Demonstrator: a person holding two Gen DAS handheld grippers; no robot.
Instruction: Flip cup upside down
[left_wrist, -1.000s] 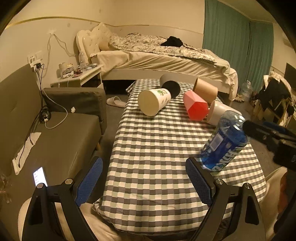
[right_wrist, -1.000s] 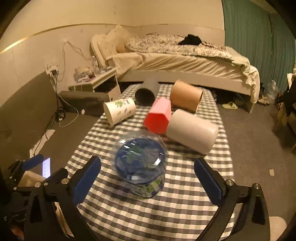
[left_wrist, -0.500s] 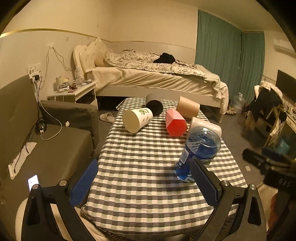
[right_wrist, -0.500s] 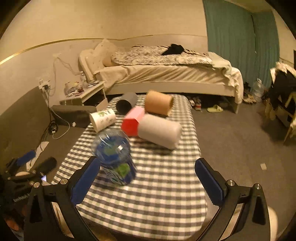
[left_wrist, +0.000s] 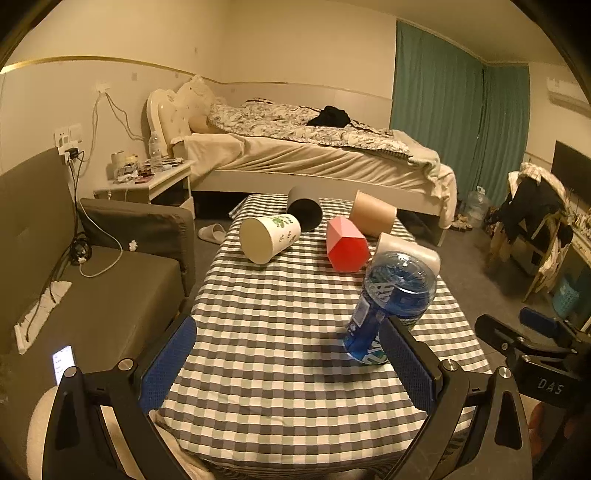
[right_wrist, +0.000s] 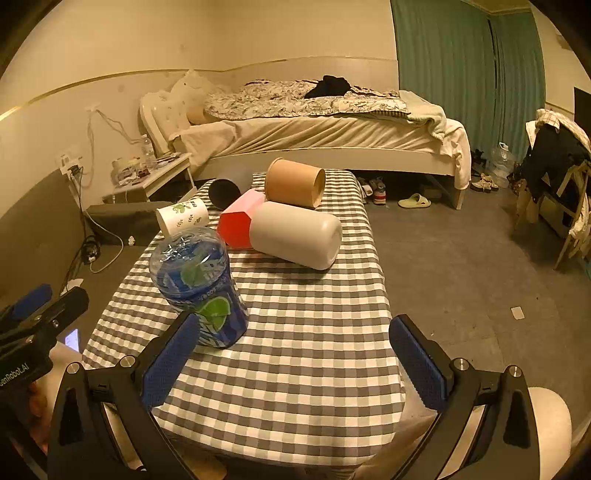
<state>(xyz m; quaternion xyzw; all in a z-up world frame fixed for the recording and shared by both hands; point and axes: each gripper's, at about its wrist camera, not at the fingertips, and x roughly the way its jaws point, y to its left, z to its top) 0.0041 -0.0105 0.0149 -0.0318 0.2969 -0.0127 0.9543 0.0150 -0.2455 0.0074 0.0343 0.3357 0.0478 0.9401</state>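
Both the left gripper (left_wrist: 286, 363) and the right gripper (right_wrist: 295, 356) are wide apart and hold nothing. The blue cup (right_wrist: 201, 290) stands on the checkered table (right_wrist: 306, 373), near its right edge; other cups lie behind.

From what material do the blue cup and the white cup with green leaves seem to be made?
The blue cup looks like clear glossy plastic: light glints on its see-through base. The white cup with green leaves looks like matte paper or thin plastic, with no shine; I cannot tell which.
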